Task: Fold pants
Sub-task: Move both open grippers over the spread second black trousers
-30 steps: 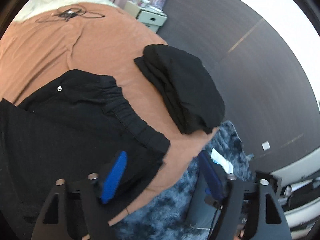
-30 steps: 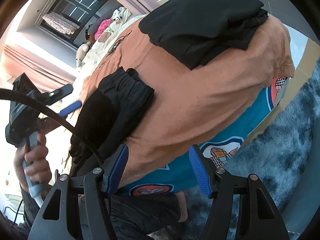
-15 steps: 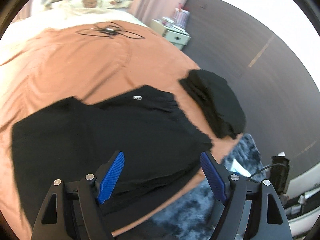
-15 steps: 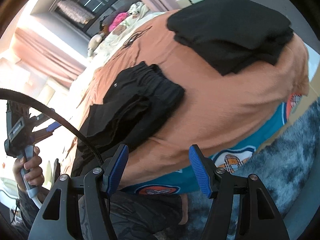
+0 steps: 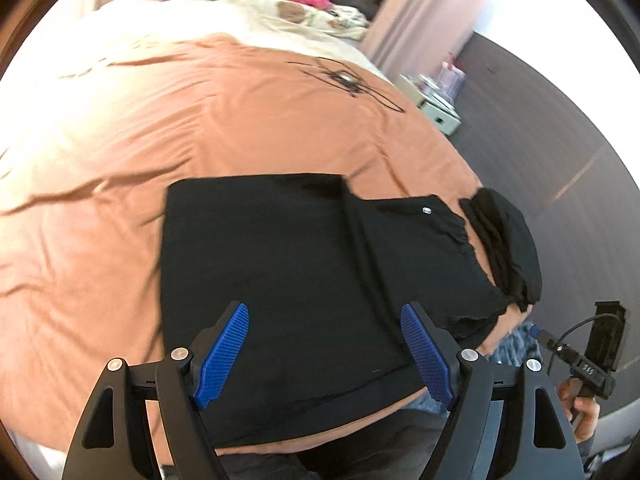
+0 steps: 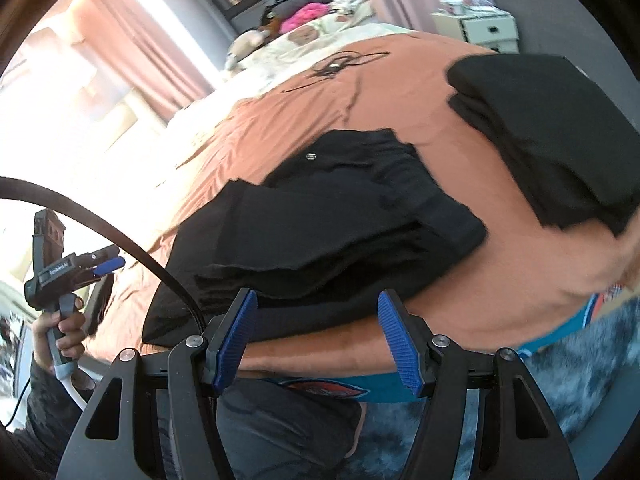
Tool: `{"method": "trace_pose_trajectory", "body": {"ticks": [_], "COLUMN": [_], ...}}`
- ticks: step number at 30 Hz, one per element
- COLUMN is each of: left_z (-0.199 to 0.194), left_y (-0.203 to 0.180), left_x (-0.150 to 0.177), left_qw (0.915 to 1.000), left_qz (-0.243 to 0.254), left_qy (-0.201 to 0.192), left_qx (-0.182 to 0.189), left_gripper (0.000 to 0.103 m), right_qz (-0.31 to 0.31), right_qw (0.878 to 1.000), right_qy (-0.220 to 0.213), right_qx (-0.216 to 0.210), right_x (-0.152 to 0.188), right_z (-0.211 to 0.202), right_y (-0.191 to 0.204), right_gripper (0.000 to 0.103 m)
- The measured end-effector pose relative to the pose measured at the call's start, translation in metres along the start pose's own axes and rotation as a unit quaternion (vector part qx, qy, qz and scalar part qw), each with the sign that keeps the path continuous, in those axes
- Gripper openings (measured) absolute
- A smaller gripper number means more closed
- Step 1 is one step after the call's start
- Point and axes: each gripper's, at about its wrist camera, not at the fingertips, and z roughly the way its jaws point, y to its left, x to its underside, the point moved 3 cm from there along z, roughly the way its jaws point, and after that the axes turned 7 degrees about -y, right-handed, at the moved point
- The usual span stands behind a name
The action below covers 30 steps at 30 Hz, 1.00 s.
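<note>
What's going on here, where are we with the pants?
A person holds a claw in each hand over a bed with an orange cover. The black pants lie on it partly folded, with one layer doubled over and the waistband toward the folded black pile beside them. Both the left claw and the right claw are open and empty, above the near edge of the pants and not touching them.

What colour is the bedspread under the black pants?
Orange-brown. The bedspread shows best in the left wrist view, spread wide around the pants.
</note>
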Motion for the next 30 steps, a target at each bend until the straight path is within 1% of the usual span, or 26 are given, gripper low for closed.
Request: {"method": "trace_pose_trajectory", "body": {"ticks": [3,7,13,16,22,28,30], "left_z": [-0.010,-0.015,-0.017,-0.014,-0.015,-0.016,-0.018], "left_y": [0.029,0.063,0.095,0.104,0.116,0.117,0.118], "left_x": [0.009,0.025,0.050,0.062,0.080,0.087,0.088], "left_qw": [0.9997,0.9986,0.9969,0.9960,0.9932,0.9920,0.9915], "left_qz": [-0.021,-0.049,-0.071,-0.081,-0.108,-0.115,-0.119], "left_qy": [-0.008,-0.009,-0.006,0.002,0.001,-0.002,-0.003], "left_qx": [-0.008,-0.018,-0.032,-0.036,-0.042,-0.052,-0.052], "left_gripper": [0.080,0.080,0.080,0.080,0.080,0.080,0.080], "right_qz": [-0.028,-0.055,-0.107,-0.128,-0.184,-0.222,-0.240], "right_qw": [1.000,0.998,0.993,0.990,0.980,0.970,0.965], "right_qy": [0.006,0.017,0.044,0.063,0.079,0.099,0.106], "right_qx": [-0.004,-0.003,0.000,-0.003,-0.002,-0.005,0.008], "right_x": [-0.008,-0.011,-0.008,-0.007,-0.005,-0.002,0.001], "right_z": [0.009,0.026,0.061,0.083,0.114,0.141,0.152], "right_y": [0.022,0.046,0.081,0.096,0.127,0.149,0.152], "right_gripper": [0.062,0.062,0.062,0.062,0.062,0.062,0.062]}}
